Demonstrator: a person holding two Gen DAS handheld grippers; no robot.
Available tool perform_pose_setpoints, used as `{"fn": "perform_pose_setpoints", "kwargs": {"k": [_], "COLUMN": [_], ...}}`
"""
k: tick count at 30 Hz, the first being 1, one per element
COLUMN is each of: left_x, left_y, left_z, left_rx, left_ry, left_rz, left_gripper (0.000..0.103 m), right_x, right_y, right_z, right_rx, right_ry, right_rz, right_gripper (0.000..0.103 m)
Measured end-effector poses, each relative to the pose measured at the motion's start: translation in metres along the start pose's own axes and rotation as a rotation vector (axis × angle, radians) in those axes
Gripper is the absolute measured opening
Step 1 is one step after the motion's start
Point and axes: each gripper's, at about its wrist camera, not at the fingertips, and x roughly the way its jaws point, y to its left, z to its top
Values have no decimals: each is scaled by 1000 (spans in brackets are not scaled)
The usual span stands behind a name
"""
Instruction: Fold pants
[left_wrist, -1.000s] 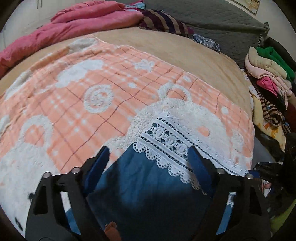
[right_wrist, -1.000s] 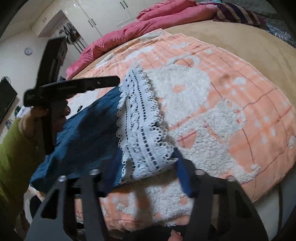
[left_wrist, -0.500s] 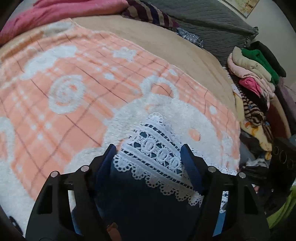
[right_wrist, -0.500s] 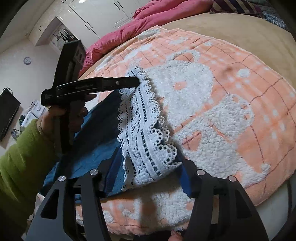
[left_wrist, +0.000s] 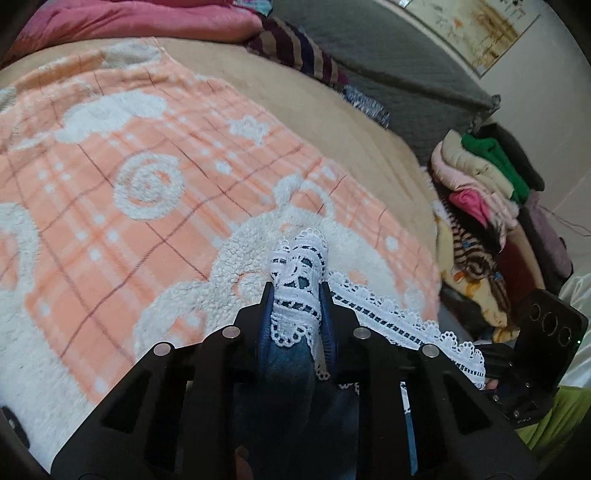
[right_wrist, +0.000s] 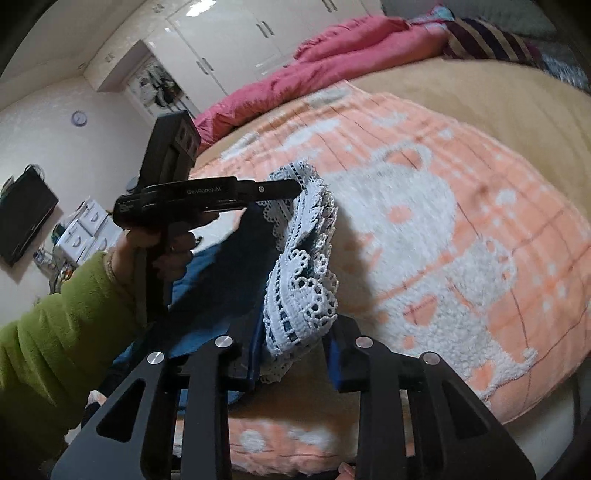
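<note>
Left wrist view: pants (left_wrist: 291, 373), blue denim w/ a white lace hem (left_wrist: 301, 266), lie at the near edge of the bed on the peach-and-white blanket (left_wrist: 122, 184). Left gripper (left_wrist: 295, 295) is clamped narrow on 1 end of the hem, lace bunched up between its 2 fingers. Right wrist view shows the same hem (right_wrist: 306, 288) hanging slack from the left gripper (right_wrist: 291, 188) down to the right gripper (right_wrist: 295, 350), whose jaws are partly closed around the other end; looks pinched but there's a gap beside the fabric, so can't tell if it really grips.

Likely step: lift the hem end and carry it over toward the waist. To do it well: confirm the right side has both layers before lifting, keep both grippers level and apart enough to take out the sag, move together, lay the hem flat w/o dragging the blanket. Folded clothes pile (left_wrist: 480, 177) sits off the bed's right side, well apart.
</note>
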Motion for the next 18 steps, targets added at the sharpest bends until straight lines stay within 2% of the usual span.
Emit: {"fn": "perform_pose_setpoints", "kwargs": {"k": [9, 12, 18], "left_x": [-86, -116, -153], "left_y": [14, 27, 46], "left_z": [-34, -55, -87], "left_rx": [-56, -98, -155], "left_ry": [-147, -185, -213], "left_rz": [-12, -8, 20], "left_gripper": [15, 15, 15], "right_x": [-6, 3, 25], "right_y": [77, 107, 153], "right_z": [7, 5, -8], "right_rx": [-187, -260, -350], "right_ry": [-31, -17, 41], "right_rz": [43, 58, 88], "right_gripper": [26, 26, 24]}}
